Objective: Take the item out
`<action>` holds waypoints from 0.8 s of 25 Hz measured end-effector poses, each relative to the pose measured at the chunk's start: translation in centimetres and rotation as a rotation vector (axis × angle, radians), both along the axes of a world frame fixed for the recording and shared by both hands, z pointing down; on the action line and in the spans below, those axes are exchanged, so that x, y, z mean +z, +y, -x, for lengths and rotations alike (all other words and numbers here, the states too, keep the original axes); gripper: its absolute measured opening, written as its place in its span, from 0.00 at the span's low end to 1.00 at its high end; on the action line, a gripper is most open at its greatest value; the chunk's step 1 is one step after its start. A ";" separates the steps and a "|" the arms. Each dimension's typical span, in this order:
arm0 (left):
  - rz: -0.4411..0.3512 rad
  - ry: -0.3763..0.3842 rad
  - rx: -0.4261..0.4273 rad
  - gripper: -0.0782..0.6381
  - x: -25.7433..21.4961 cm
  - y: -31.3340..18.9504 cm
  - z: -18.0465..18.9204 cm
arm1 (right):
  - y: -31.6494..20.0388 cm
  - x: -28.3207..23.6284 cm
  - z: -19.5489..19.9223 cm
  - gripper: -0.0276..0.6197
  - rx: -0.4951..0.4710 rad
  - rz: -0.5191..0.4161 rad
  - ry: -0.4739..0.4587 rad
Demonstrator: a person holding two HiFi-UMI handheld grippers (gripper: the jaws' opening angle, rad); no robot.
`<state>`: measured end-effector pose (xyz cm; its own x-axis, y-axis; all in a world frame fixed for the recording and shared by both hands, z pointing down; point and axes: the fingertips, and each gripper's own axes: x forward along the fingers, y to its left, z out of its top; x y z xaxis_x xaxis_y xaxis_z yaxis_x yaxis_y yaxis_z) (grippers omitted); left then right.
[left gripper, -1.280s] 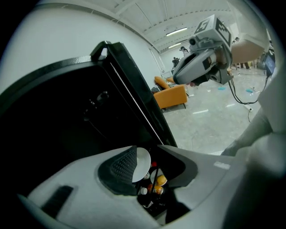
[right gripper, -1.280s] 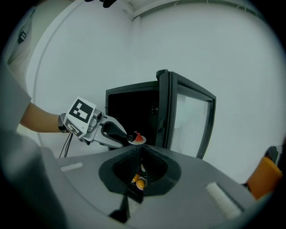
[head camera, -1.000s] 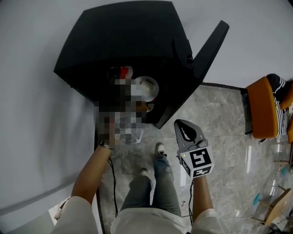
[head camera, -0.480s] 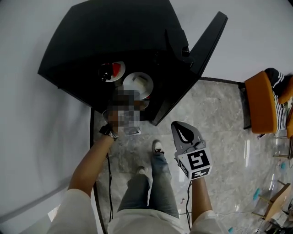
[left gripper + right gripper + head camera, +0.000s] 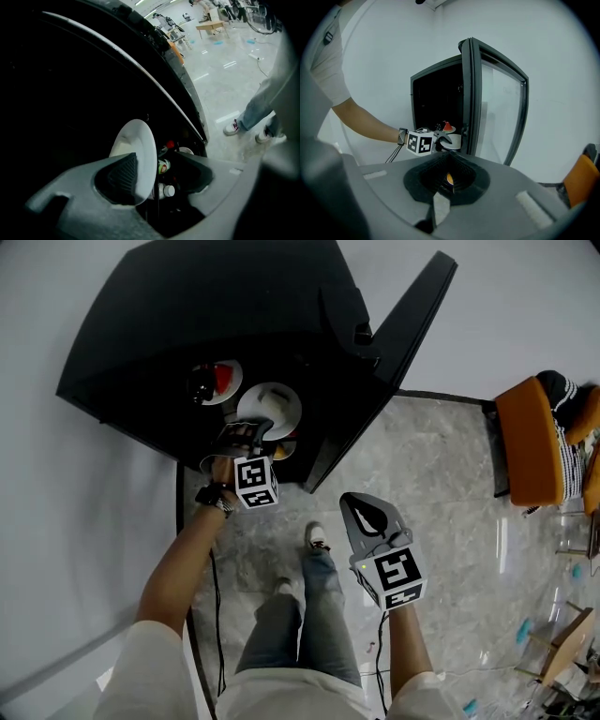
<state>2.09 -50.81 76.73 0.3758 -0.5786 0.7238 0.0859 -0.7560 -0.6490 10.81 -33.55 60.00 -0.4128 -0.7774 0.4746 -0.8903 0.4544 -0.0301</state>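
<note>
The black cabinet (image 5: 206,324) stands open before me, its glass door (image 5: 394,352) swung wide to the right over the grey floor (image 5: 441,484). Inside, a white plate (image 5: 138,145) sits near the front edge. Small bottles (image 5: 164,178) stand behind it, their labels too small to read. My left gripper (image 5: 159,171) has its jaws opening, with the plate's rim between them. My right gripper (image 5: 368,512) hangs outside, jaws closed on nothing.
</note>
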 end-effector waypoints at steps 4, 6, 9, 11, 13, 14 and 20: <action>-0.002 0.033 -0.011 0.35 -0.6 -0.2 0.0 | 0.2 0.3 0.1 0.05 -0.010 0.011 -0.006; -0.021 0.017 -0.002 0.26 -1.1 -0.3 0.0 | 0.4 0.2 0.1 0.05 -0.011 0.015 -0.010; -0.048 -0.024 0.021 0.25 -1.1 0.1 0.1 | 0.7 0.1 -0.1 0.05 -0.010 0.019 -0.010; -0.070 -0.035 0.026 0.23 -1.0 0.5 0.3 | 0.8 -0.1 -0.4 0.05 -0.004 0.018 -0.010; -0.102 -0.040 0.030 0.22 -1.1 0.8 0.5 | 0.8 -0.2 -0.6 0.05 0.003 0.014 -0.010; -0.118 -0.041 0.031 0.22 -1.2 1.0 0.5 | 0.9 -0.2 -0.7 0.05 0.007 0.012 -0.011; -0.246 -0.044 0.058 0.16 -2.2 2.1 0.6 | 1.4 -0.1 -1.1 0.05 0.035 0.016 -0.056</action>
